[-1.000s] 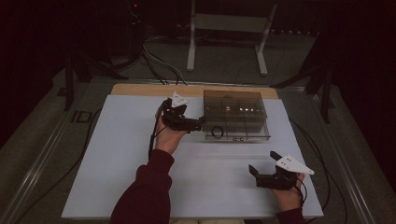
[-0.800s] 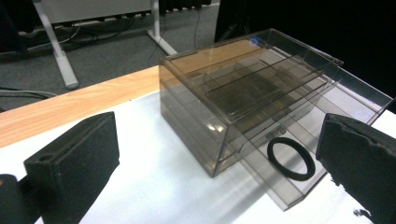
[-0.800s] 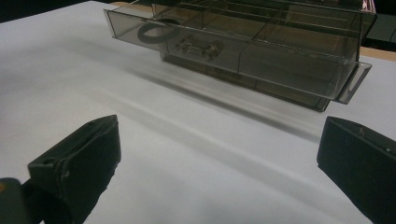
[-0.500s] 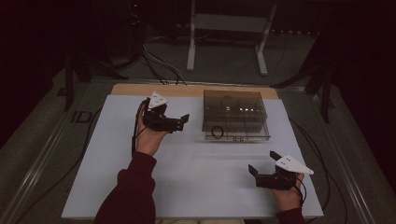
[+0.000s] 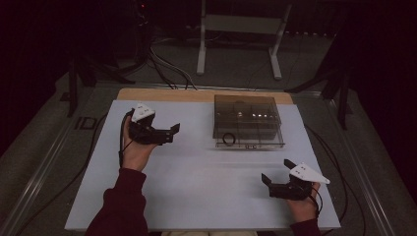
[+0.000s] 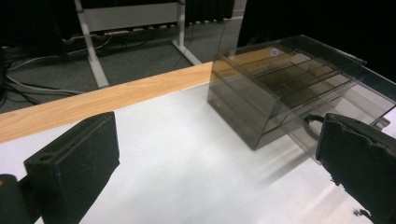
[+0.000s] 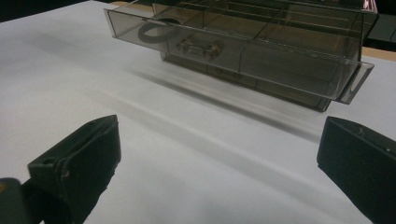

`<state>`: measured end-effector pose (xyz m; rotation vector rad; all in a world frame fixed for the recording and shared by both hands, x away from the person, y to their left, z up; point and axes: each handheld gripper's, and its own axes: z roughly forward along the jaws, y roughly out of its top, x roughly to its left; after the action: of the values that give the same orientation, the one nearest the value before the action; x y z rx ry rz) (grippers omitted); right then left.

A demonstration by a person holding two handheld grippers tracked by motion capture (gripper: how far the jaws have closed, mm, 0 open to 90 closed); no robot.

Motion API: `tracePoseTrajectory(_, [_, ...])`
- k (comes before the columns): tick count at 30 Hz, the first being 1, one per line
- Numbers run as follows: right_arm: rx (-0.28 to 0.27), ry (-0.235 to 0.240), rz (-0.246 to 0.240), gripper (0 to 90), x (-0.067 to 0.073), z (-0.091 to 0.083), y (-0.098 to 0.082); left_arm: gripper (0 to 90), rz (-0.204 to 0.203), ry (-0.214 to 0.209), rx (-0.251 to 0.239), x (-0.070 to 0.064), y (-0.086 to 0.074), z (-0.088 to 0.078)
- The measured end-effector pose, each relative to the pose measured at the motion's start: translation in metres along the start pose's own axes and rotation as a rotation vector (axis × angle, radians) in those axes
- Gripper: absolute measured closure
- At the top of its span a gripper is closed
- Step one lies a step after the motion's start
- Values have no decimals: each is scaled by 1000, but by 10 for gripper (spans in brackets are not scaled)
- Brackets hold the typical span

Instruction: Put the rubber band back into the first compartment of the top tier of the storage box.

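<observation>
Now left gripper [image 5: 169, 133] fingers spread wide, holding nothing, beside drawer box [image 5: 247, 119]; right gripper [image 5: 276, 178] likewise.

I note a white table top [image 5: 196, 177] with a bare wooden strip [image 5: 167, 95] along its far edge. Beyond it, on the grey floor [image 5: 236, 54], stands a light metal stand with two splayed feet [image 5: 239, 37], and dark cables [image 5: 167, 69] run across the floor beside it.
</observation>
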<state>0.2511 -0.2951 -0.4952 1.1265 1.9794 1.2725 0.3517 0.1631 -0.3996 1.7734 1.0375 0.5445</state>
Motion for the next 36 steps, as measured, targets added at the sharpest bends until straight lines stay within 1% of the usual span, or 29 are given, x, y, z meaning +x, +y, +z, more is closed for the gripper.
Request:
tracePoseTrajectory(16, [-2,1,-2,0,1,0,0,5,-4,46,0,22,-35,-41])
tracePoseTrajectory(19, [-4,2,-2,0,1,0,0,5,-5,52,-4,24,-40,-45])
tracePoseTrajectory(21, [-5,2,-2,0,1,0,0,5,1,61,-1,26,-47,-51])
tracePoseTrajectory(23, [-5,3,-2,0,1,0,0,5,1,61,-1,26,-47,-51])
tracePoseTrajectory(24, [-5,3,-2,0,1,0,0,5,3,69,-1,27,-56,-57])
tracePoseTrajectory(26, [-8,4,-2,0,2,0,0,5,3,69,-1,27,-56,-57])
tracePoseTrajectory(27, [-8,4,-2,0,2,0,0,5,0,83,1,28,-66,-62])
tracePoseTrajectory(31, [-11,6,-5,0,2,1,0,5,1,112,1,29,-81,-66])
tracePoseTrajectory(36, [-15,6,2,0,1,0,0,5,-10,132,-8,30,-100,-74])
